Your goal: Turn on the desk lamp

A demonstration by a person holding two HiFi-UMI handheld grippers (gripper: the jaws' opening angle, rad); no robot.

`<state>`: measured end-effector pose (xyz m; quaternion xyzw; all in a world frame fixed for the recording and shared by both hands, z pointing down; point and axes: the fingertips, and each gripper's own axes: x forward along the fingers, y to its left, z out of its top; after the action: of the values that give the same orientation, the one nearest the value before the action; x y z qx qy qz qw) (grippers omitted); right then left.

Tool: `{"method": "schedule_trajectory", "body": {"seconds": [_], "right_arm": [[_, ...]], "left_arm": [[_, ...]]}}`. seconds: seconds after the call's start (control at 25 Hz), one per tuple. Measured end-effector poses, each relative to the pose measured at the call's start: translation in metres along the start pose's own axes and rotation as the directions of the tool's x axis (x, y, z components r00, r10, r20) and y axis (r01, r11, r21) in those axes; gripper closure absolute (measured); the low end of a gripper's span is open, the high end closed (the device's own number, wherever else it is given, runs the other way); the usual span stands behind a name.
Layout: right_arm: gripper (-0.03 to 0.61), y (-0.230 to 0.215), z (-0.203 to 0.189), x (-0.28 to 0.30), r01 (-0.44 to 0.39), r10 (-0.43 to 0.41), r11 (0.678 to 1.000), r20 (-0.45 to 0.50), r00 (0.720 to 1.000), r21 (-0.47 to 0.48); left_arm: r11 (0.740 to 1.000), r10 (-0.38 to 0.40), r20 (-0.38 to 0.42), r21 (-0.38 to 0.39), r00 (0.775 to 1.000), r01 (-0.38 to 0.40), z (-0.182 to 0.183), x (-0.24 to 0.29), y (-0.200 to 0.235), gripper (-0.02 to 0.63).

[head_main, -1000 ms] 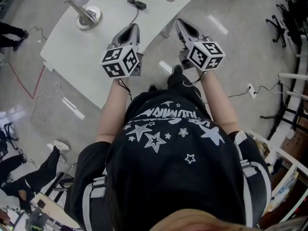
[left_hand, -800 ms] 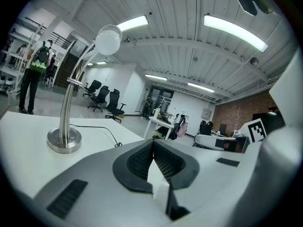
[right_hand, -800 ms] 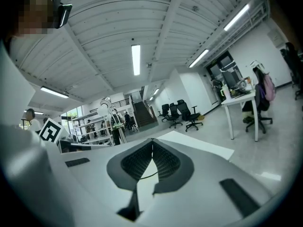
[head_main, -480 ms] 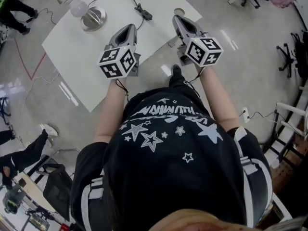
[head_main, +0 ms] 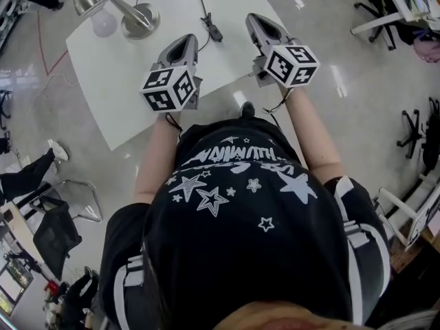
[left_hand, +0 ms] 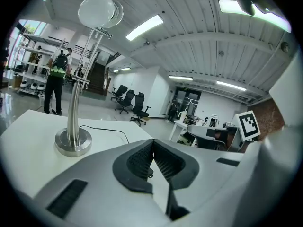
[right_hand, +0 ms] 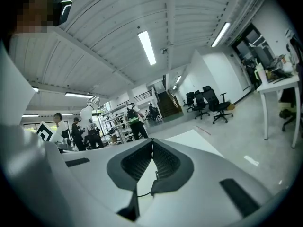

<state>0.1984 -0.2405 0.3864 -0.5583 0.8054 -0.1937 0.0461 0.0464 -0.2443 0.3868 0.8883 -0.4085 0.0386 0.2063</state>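
Note:
A silver desk lamp (head_main: 130, 16) with a round base and a white bulb (head_main: 103, 23) stands at the far left of the white table (head_main: 110, 81); its bulb looks unlit. A black cord runs from the base to an inline switch (head_main: 214, 29). My left gripper (head_main: 190, 41) hovers over the table just left of the switch, jaws shut and empty. In the left gripper view the lamp (left_hand: 75, 103) rises ahead to the left of the left gripper (left_hand: 152, 143). My right gripper (head_main: 252, 20) is held over the table's right edge, right of the switch, shut and empty (right_hand: 152, 144).
Office chairs (head_main: 418, 133) stand on the shiny floor to the right. People (right_hand: 135, 122) and shelving are in the background. A chair (head_main: 58, 218) and a person's leg (head_main: 31, 177) are at the left.
The view has swung, so the table and lamp sit further right in the picture. Both grippers stayed shut, side by side over the table near the switch.

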Motion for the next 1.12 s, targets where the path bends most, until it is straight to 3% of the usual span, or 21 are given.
{"method": "schedule_trajectory", "body": {"seconds": [0.24, 0.52, 0.84, 1.12], "right_arm": [[0.574, -0.015, 0.004, 0.043, -0.125, 0.125, 0.992, -0.049, 0.991, 0.003], [0.574, -0.013, 0.001, 0.086, -0.272, 0.269, 0.962, -0.122, 0.955, -0.006], [0.574, -0.018, -0.018, 0.089, -0.355, 0.349, 0.935, -0.194, 0.917, 0.005], [0.574, -0.027, -0.027, 0.067, -0.399, 0.390, 0.917, -0.231, 0.892, 0.009]], "left_arm": [[0.994, 0.102, 0.035, -0.030, 0.994, -0.101, -0.002, 0.015, 0.005, 0.603], [0.971, 0.233, 0.062, -0.070, 0.971, -0.228, -0.008, 0.019, 0.011, 0.603], [0.945, 0.314, 0.054, -0.117, 0.948, -0.306, -0.034, 0.027, 0.003, 0.603], [0.920, 0.376, -0.001, -0.119, 0.927, -0.373, -0.061, 0.037, -0.009, 0.601]]}}
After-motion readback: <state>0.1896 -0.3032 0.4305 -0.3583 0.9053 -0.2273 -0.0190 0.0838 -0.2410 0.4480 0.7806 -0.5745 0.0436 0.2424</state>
